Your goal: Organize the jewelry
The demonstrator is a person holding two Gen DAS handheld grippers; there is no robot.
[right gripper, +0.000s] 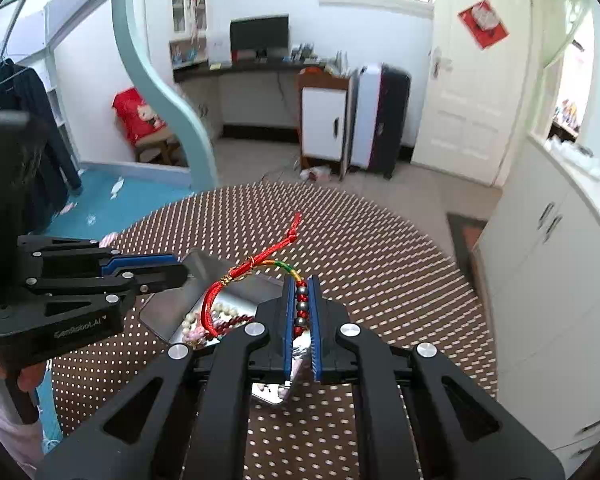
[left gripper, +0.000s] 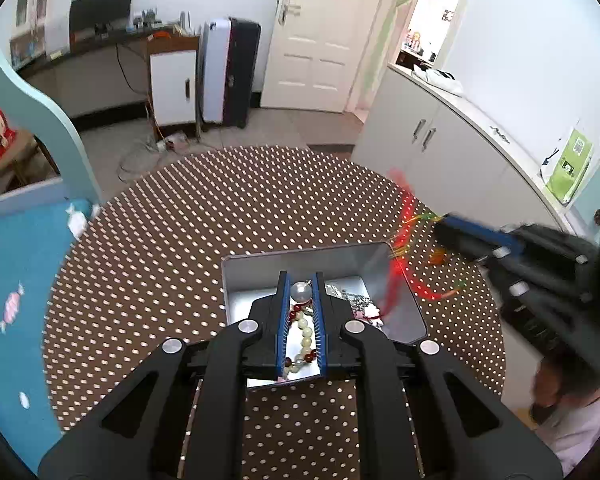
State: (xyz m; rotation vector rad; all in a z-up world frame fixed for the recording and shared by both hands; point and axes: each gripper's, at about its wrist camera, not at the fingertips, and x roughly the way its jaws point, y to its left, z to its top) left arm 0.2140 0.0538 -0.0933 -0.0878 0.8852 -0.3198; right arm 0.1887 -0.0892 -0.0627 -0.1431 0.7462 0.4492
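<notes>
A round table (right gripper: 380, 248) covered in a brown cloth with white dots is seen from two hand-held grippers, with an open metal tin (left gripper: 284, 258) resting on it. The left gripper (left gripper: 302, 280) is lowered into the tin, its blue-lined fingers drawn nearly together; a grey pearl bead (left gripper: 301, 291) sits between their tips, though whether it is truly pinched cannot be told. Below it a bracelet of cream and dark red beads (left gripper: 305, 334) is laid in the tin, beside a small heap of silvery jewelry (left gripper: 350, 296). The right gripper (right gripper: 301, 282) is clamped shut on a red cord bracelet (right gripper: 260, 264), gripping its run of red and grey beads. The bracelet is held just above the tin's near edge, its loop hanging over the tin and its red tail stretched over the cloth beyond
</notes>
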